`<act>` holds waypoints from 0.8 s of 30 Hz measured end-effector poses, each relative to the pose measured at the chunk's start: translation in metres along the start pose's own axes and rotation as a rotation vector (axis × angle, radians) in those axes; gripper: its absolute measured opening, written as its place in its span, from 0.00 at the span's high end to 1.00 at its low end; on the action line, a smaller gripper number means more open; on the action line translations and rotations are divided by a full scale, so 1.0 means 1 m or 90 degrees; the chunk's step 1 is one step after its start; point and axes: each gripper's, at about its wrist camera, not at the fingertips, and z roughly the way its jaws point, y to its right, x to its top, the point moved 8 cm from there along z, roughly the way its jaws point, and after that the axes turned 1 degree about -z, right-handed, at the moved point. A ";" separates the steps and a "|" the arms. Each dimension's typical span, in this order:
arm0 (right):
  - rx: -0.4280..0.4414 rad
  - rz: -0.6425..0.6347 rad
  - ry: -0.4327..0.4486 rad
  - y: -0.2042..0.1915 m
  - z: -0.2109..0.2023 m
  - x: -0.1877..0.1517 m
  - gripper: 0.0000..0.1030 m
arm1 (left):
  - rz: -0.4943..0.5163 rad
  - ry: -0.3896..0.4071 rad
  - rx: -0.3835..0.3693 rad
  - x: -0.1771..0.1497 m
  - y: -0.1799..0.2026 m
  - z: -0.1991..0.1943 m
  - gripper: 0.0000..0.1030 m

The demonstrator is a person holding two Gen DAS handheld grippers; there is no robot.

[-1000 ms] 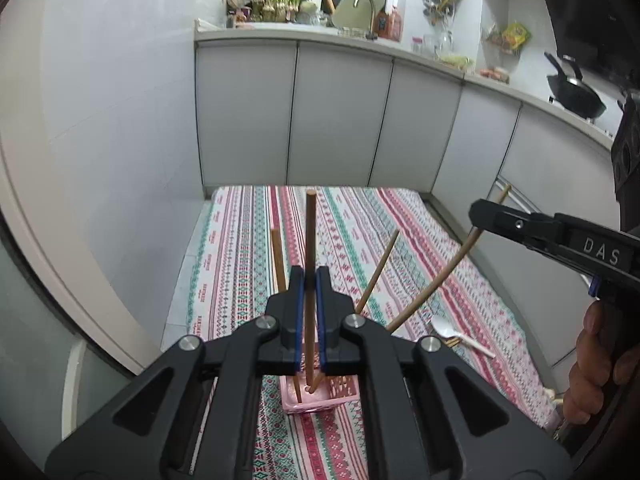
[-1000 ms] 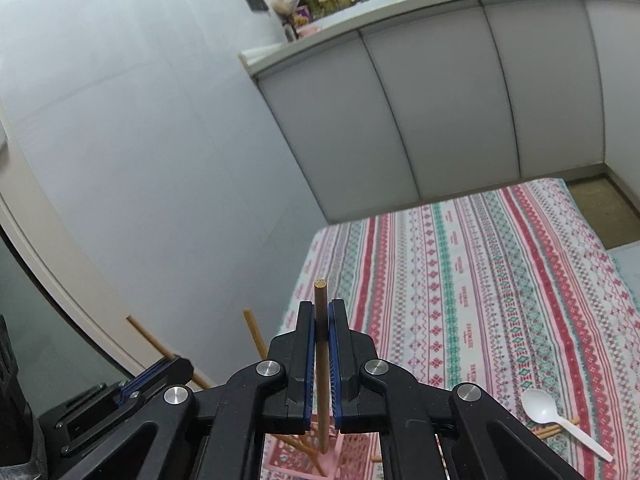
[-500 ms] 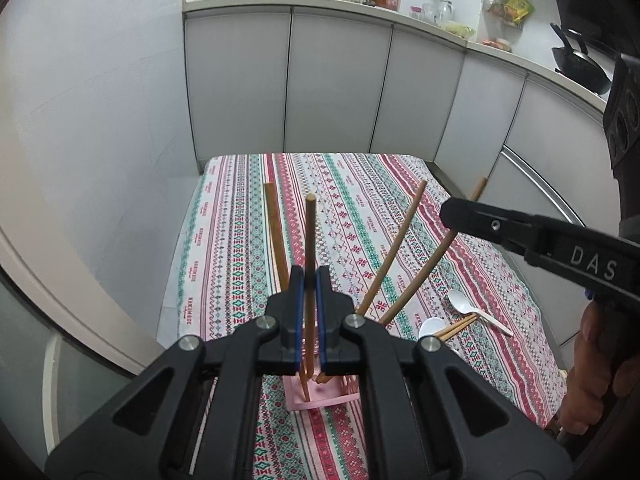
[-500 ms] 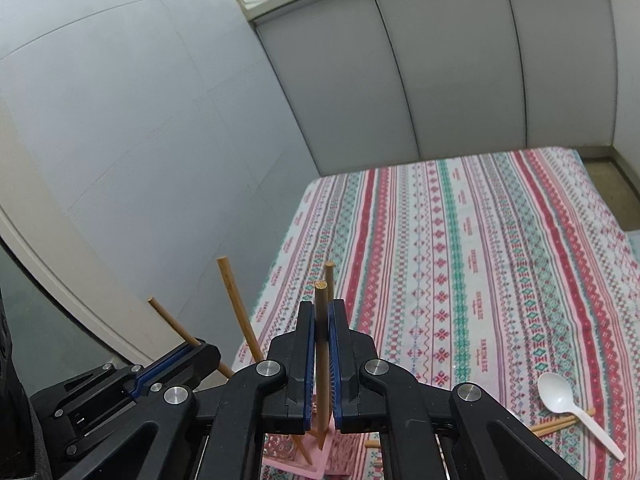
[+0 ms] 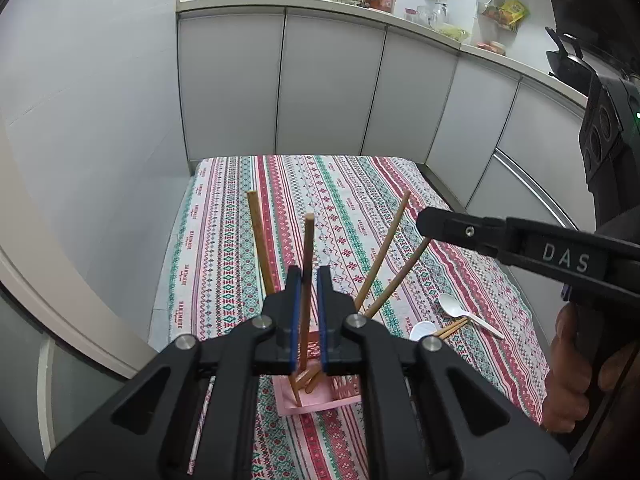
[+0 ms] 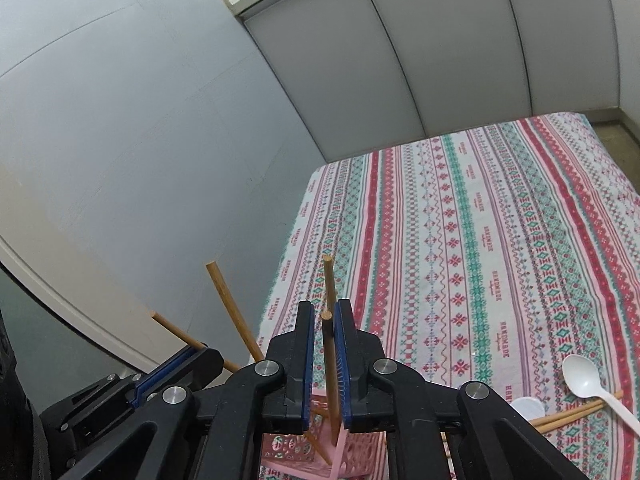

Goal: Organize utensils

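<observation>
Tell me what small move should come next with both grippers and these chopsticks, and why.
Probably lift both grippers straight up and clear. The left gripper and right gripper have just been opening, so each chopstick now stands loose between the pads with its lower end already in the pink holder. A sideways pull could tip the sticks.

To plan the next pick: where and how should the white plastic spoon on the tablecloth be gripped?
Probably the tail of the handle of the white plastic spoon, from straight above, jaws across it. The handle is thin and lies flat on the tablecloth with bare cloth either side; the bowl is wide, and loose chopsticks lie by it.
</observation>
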 end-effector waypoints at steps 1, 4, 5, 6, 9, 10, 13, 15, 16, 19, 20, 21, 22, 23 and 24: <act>0.001 0.000 0.002 0.000 -0.001 0.001 0.81 | -0.002 0.000 -0.001 0.000 -0.001 -0.001 0.87; 0.006 0.002 0.010 0.000 -0.008 0.003 0.65 | -0.008 0.003 0.002 0.001 -0.002 -0.005 0.76; 0.007 0.002 0.012 0.000 -0.010 0.004 0.63 | -0.011 0.006 0.002 0.002 -0.003 -0.007 0.75; 0.009 0.002 0.016 0.000 -0.013 0.005 0.58 | -0.015 0.010 0.000 0.002 -0.004 -0.010 0.72; 0.014 0.001 0.028 0.001 -0.023 0.008 0.46 | -0.026 0.021 -0.007 0.005 -0.005 -0.019 0.63; 0.013 0.000 0.032 0.001 -0.027 0.009 0.41 | -0.030 0.024 -0.009 0.006 -0.006 -0.022 0.59; 0.006 -0.001 0.041 0.005 -0.038 0.012 0.31 | -0.038 0.032 -0.012 0.008 -0.008 -0.032 0.47; 0.001 -0.001 0.043 0.009 -0.046 0.014 0.26 | -0.043 0.039 -0.009 0.008 -0.009 -0.039 0.38; -0.003 0.000 0.043 0.012 -0.050 0.014 0.24 | -0.046 0.043 -0.008 0.009 -0.010 -0.042 0.32; -0.016 -0.001 0.039 0.021 -0.060 0.014 0.21 | -0.049 0.043 -0.008 0.008 -0.011 -0.049 0.23; -0.022 -0.001 0.036 0.025 -0.063 0.013 0.20 | -0.049 0.041 -0.008 0.008 -0.010 -0.050 0.22; -0.027 0.000 0.033 0.029 -0.066 0.013 0.20 | -0.047 0.038 -0.004 0.007 -0.010 -0.052 0.20; -0.032 0.001 0.030 0.034 -0.069 0.012 0.20 | -0.046 0.036 0.000 0.007 -0.011 -0.053 0.19; -0.037 0.002 0.027 0.038 -0.072 0.011 0.19 | -0.045 0.032 0.006 0.006 -0.011 -0.053 0.19; -0.044 0.006 0.023 0.044 -0.075 0.009 0.19 | -0.043 0.027 0.013 0.005 -0.012 -0.054 0.18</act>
